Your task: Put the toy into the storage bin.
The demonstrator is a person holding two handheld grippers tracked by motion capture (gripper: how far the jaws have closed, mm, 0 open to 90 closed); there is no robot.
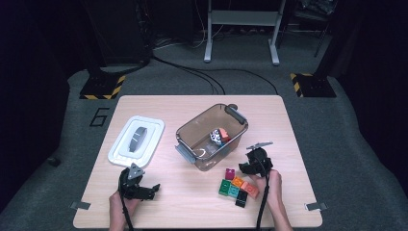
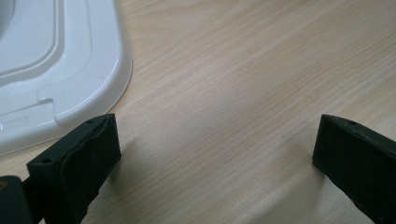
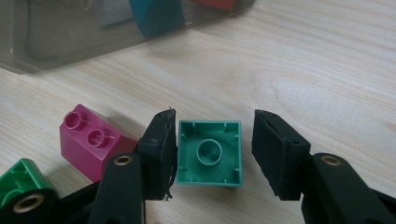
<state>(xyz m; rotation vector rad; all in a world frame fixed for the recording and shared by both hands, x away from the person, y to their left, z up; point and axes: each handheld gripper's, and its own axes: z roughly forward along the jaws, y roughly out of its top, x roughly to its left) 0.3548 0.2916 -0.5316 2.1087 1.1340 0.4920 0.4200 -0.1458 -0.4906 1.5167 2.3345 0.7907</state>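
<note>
Right gripper view: small green square plastic brick (image 3: 209, 153), hollow underside up, flat on the pale wooden table (image 3: 327, 70), bracketed by the right gripper (image 3: 212, 149). Jaws half spread, left pad touching, right pad just apart, so not yet pinched. Just left, a magenta studded brick (image 3: 88, 142). Ahead, the clear smoky plastic bin (image 3: 70, 32), probably the destination. Left gripper (image 2: 217, 144) spread wide, idle beside the white lid (image 2: 60, 60).

Left claw (image 2: 217, 154) wide open over bare table (image 2: 243, 70); white lid (image 2: 60, 60) beside.
</note>
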